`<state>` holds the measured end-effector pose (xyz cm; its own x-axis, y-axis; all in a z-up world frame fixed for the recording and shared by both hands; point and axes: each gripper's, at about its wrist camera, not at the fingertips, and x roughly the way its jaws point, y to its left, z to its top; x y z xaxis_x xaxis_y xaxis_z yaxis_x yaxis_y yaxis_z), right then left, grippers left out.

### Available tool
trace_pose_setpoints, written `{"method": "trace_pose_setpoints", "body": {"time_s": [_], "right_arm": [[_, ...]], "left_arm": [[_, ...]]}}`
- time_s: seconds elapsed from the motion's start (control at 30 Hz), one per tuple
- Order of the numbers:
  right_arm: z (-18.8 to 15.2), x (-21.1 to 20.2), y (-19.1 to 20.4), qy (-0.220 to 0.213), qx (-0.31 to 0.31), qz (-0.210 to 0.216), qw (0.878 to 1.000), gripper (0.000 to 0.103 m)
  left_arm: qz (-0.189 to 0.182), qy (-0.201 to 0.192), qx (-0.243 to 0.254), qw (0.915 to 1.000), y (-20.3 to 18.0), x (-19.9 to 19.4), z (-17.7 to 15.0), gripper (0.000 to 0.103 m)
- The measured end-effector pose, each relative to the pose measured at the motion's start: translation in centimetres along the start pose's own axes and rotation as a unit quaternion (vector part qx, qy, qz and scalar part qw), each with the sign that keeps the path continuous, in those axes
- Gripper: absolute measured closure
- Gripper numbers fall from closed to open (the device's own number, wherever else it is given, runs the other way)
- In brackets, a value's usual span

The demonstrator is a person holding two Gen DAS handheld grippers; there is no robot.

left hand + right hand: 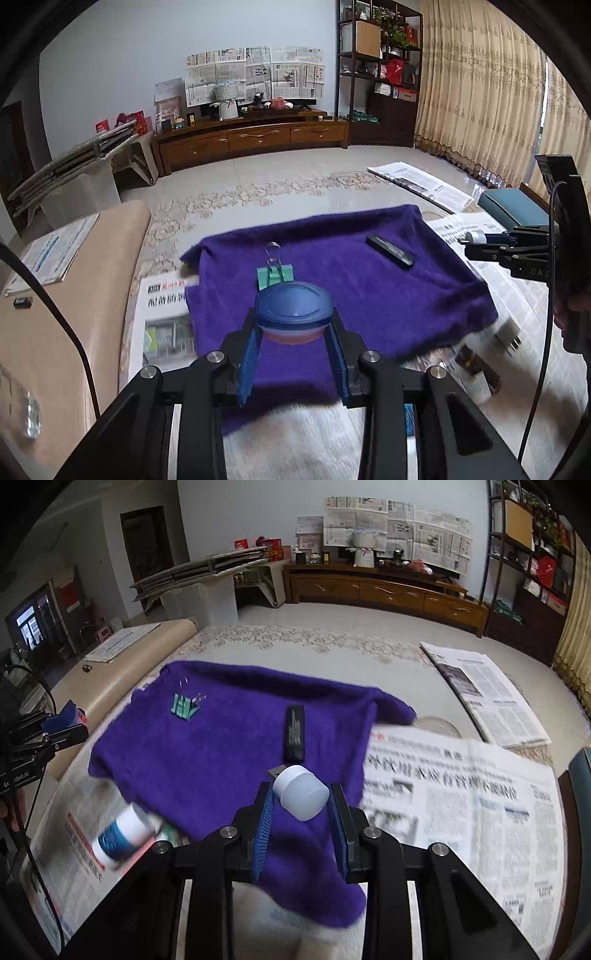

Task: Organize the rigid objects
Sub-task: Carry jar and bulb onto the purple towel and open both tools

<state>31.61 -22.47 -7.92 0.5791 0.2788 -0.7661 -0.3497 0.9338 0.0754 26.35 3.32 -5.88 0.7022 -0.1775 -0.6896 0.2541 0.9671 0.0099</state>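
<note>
**A:** State of the sorting, largest element first?

**B:** Purple towel: spread over newspaper sheets, bearing two loose items. No tray, box or other receptacle visible, so impossible to tell whether the towel serves as source or as destination.

**A:** And the two tools?

**B:** Left gripper: clenched on a round blue-lidded container, held clear above the near edge of the towel. Right gripper: clamped on a small white-capped jar, raised over the right part of the towel, near its edge. Both loads in the air, neither set down.

**A:** Items not in hand?

**B:** Black bar: flat on the towel, right of centre. White-and-blue bottle: on its side on the newspaper just off the towel's left edge, blurred. Green binder clip: on the towel's left part, wire handles up, well apart from the bar.

**A:** Progress, as a judgement?

**B:** Probably somewhere mid-task: two items in transit, three more lying scattered with no evident grouping. Left to do, most likely: placing both carried items, then dealing with the bottle, the bar and the clip.
</note>
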Motion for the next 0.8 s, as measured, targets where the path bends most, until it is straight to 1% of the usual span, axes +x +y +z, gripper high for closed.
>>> {"method": "trace_pose_setpoints", "body": {"time_s": [0.17,0.27,0.33,0.4,0.53,0.7,0.8], "right_arm": [[2.8,2.9,1.2,0.012,-0.013,0.01,1.0,0.074],[3.6,4.9,2.0,0.027,-0.022,0.019,0.999,0.074],[3.8,6.3,2.7,0.045,-0.031,0.026,0.998,0.074],[3.9,7.6,3.3,0.058,-0.036,0.035,0.997,0.074],[3.4,9.6,4.4,0.08,-0.056,0.037,0.995,0.074],[2.6,11.0,5.6,0.097,-0.082,0.032,0.991,0.074],[2.3,11.1,5.9,0.1,-0.088,0.032,0.991,0.074]], "left_arm": [[-0.002,0.011,-0.006,0.9999,1.0,3.1,1.8,0.07],[-0.007,0.026,-0.009,0.9996,1.6,5.2,2.1,0.07],[-0.012,0.04,-0.011,0.9991,1.9,6.6,2.1,0.07],[-0.017,0.055,-0.008,0.9983,1.8,8.2,1.7,0.07],[-0.024,0.078,0.002,0.9967,1.7,10.2,1.0,0.07],[-0.025,0.097,0.021,0.9947,1.2,11.1,0.4,0.07],[-0.022,0.106,0.03,0.9937,0.9,11.4,0.3,0.07]]}}
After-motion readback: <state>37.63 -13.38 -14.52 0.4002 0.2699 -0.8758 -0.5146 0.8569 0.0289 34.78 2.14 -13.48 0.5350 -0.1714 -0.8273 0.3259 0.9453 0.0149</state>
